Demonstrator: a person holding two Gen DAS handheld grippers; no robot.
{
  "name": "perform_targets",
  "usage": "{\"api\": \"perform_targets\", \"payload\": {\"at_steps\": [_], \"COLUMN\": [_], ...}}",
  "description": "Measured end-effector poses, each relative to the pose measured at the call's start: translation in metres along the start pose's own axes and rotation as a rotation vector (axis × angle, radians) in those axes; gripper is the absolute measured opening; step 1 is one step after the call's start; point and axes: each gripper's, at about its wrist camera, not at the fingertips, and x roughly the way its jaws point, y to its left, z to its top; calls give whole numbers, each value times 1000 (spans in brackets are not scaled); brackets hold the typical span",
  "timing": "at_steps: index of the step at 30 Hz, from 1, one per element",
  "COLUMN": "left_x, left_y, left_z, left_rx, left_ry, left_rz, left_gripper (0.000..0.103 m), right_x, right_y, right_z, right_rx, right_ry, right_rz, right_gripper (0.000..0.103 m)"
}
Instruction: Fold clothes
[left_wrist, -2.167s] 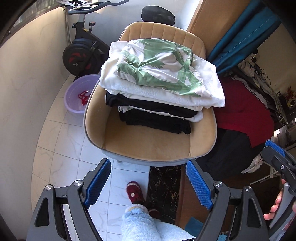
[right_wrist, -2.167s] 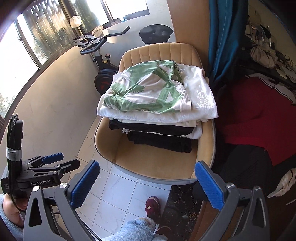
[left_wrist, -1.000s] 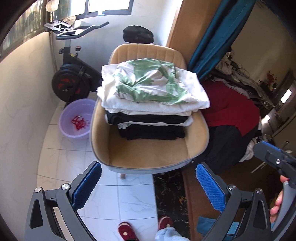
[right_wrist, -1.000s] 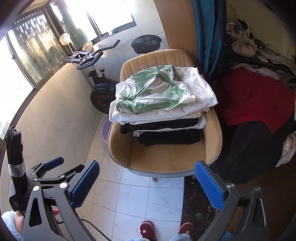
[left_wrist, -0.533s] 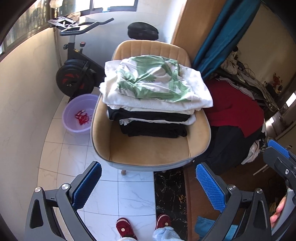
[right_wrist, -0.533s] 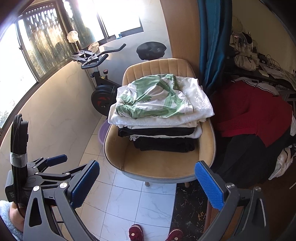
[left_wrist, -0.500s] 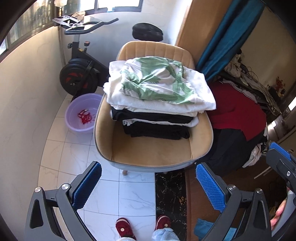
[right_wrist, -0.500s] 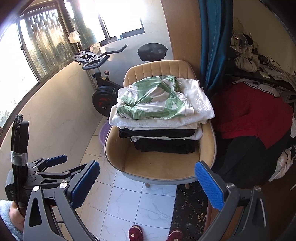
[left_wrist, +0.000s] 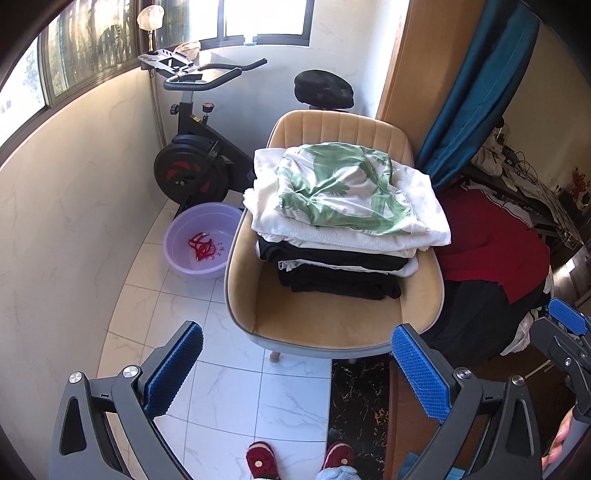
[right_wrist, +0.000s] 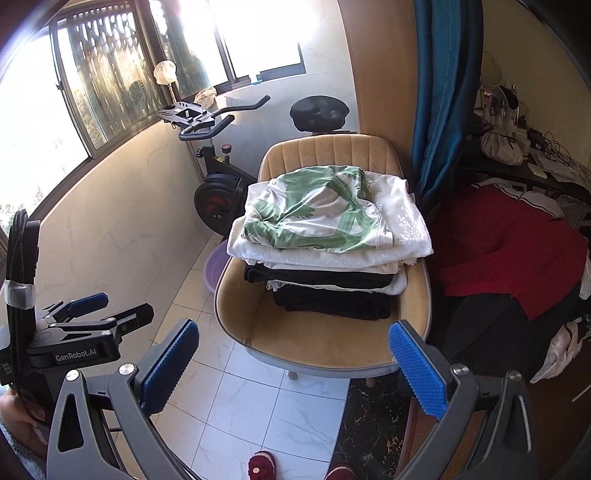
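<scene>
A stack of folded clothes (left_wrist: 343, 229) sat on the seat of a tan chair (left_wrist: 332, 317), pushed toward its backrest, with bare cushion showing in front. On top lay a white garment with green leaf print (left_wrist: 343, 188), resting on wider white pieces, and beneath those were black layers with a thin white one between them. Both tools were held back from the chair, above the white floor tiles. The left tool (left_wrist: 295, 369) had its blue-padded fingers spread wide with nothing between them, and the right tool (right_wrist: 295, 365) stood just the same, wide apart and empty. From the left wrist view, the right tool's blue tip showed at the far right edge. Behind the chair stood a black exercise bike (left_wrist: 199, 162), and a lilac basin (left_wrist: 201, 240) with something red in it sat on the floor beside the chair. To the right, a red garment (right_wrist: 498, 240) lay draped over dark cloth, next to a teal curtain (right_wrist: 443, 110). Red slippers (left_wrist: 299, 459) showed at the bottom edge.
</scene>
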Motion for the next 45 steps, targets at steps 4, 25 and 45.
{"api": "perform_targets", "payload": {"at_steps": [4, 25, 45], "left_x": [-7, -40, -28], "left_y": [-1, -10, -15], "left_z": [1, -2, -32], "left_rx": [-11, 52, -21], "left_ry": [36, -99, 25], "left_rz": [-39, 79, -8], "left_gripper": [102, 102, 102], "right_x": [-6, -21, -33], "right_y": [2, 13, 22], "right_z": [-1, -17, -39], "right_rx": [-7, 28, -20], "right_ry": [30, 30, 12], "right_rz": [-22, -134, -160], "right_gripper": [103, 103, 103]}}
